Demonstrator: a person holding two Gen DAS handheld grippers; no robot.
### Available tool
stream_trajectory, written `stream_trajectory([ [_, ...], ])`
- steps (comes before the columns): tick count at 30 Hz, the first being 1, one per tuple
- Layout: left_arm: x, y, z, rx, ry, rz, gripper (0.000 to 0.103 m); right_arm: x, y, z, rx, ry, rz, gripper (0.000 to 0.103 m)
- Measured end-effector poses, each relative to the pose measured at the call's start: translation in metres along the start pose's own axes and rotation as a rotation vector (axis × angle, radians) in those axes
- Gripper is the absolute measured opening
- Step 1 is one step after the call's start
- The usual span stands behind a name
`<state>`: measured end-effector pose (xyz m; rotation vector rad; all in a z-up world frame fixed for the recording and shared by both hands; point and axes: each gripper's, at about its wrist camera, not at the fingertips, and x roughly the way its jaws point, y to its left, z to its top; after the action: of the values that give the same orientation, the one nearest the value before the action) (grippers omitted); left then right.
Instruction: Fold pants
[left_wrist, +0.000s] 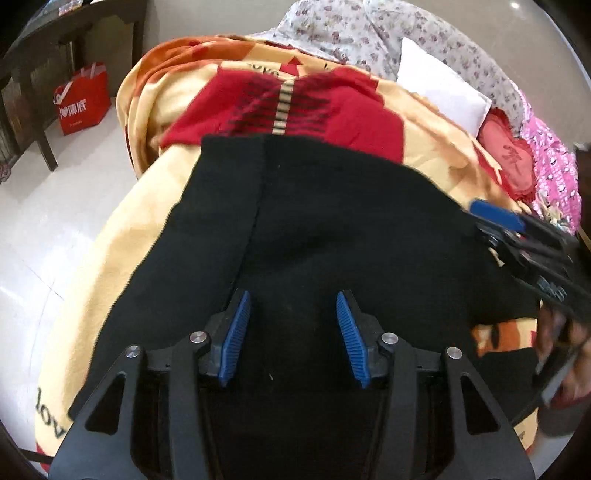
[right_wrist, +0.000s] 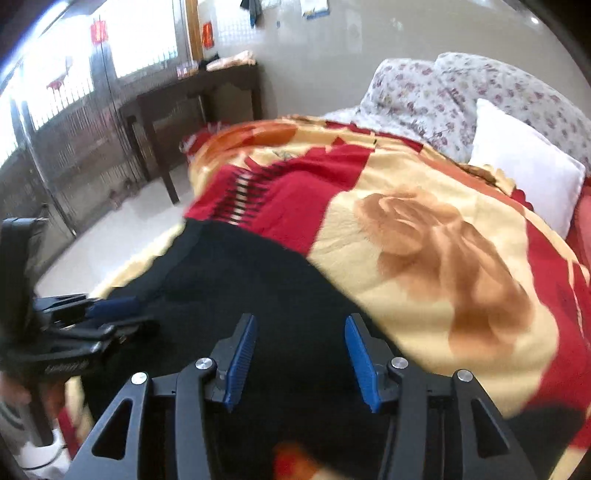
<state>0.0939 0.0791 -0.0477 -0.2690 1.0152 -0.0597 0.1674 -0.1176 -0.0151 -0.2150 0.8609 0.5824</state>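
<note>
Black pants (left_wrist: 314, 221) lie spread on a yellow, red and orange blanket (left_wrist: 147, 229) on a bed, one edge folded over along a seam at the left. My left gripper (left_wrist: 293, 332) is open and empty, just above the pants. My right gripper (left_wrist: 491, 218) shows at the right edge of the left wrist view, over the pants' right side. In the right wrist view the right gripper (right_wrist: 301, 354) is open and empty above the pants (right_wrist: 236, 280). The left gripper (right_wrist: 107, 310) shows there at the left, over the pants.
A white pillow (left_wrist: 439, 85) and a floral quilt (left_wrist: 369, 26) lie at the head of the bed, with pink bedding (left_wrist: 554, 173) at the right. A red bag (left_wrist: 83, 98) stands on the white floor under a dark wooden table (right_wrist: 192, 99). Metal window bars (right_wrist: 74, 122) are at the left.
</note>
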Motion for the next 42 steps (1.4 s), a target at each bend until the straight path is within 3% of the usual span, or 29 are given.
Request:
stream_trajectory([
  [6, 0.004, 0.001, 0.004, 0.002, -0.018, 0.0, 0.048, 0.055, -0.023, 0.012, -0.049, 0.075, 0.021, 0.047],
  [8, 0.004, -0.002, 0.005, 0.01, -0.019, 0.01, 0.048, 0.06, -0.026, 0.008, -0.04, 0.073, 0.054, 0.035],
  [10, 0.003, -0.002, 0.005, 0.006, -0.016, 0.011, 0.048, 0.062, -0.024, 0.004, -0.029, 0.07, 0.076, 0.015],
  [14, -0.013, 0.01, 0.004, -0.041, -0.025, -0.008, 0.048, 0.037, -0.009, -0.001, -0.038, 0.016, 0.083, 0.01],
  [17, -0.042, 0.025, -0.002, -0.078, -0.092, 0.0, 0.048, -0.005, 0.004, -0.004, -0.05, -0.05, 0.095, 0.009],
  [24, -0.123, 0.089, -0.022, -0.218, -0.27, 0.053, 0.048, -0.11, 0.075, -0.05, -0.186, -0.169, 0.045, 0.009],
  [29, -0.161, 0.108, -0.036, -0.251, -0.356, 0.084, 0.051, -0.12, 0.11, -0.112, -0.141, -0.139, 0.105, 0.009],
  [33, -0.153, 0.091, -0.039, -0.189, -0.324, 0.069, 0.056, -0.089, 0.122, -0.156, -0.052, -0.031, 0.154, 0.011],
  [36, -0.138, 0.074, -0.04, -0.138, -0.288, 0.055, 0.056, -0.089, 0.127, -0.16, -0.06, 0.001, 0.143, 0.015],
  [38, -0.126, 0.063, -0.041, -0.101, -0.26, 0.052, 0.056, -0.103, 0.126, -0.153, -0.063, -0.02, 0.184, 0.026],
  [40, -0.11, 0.055, -0.042, -0.068, -0.222, 0.06, 0.056, -0.127, 0.112, -0.14, -0.002, -0.095, 0.302, 0.043],
  [42, -0.098, 0.054, -0.041, -0.064, -0.193, 0.071, 0.056, -0.132, 0.095, -0.127, 0.071, -0.116, 0.293, 0.044],
])
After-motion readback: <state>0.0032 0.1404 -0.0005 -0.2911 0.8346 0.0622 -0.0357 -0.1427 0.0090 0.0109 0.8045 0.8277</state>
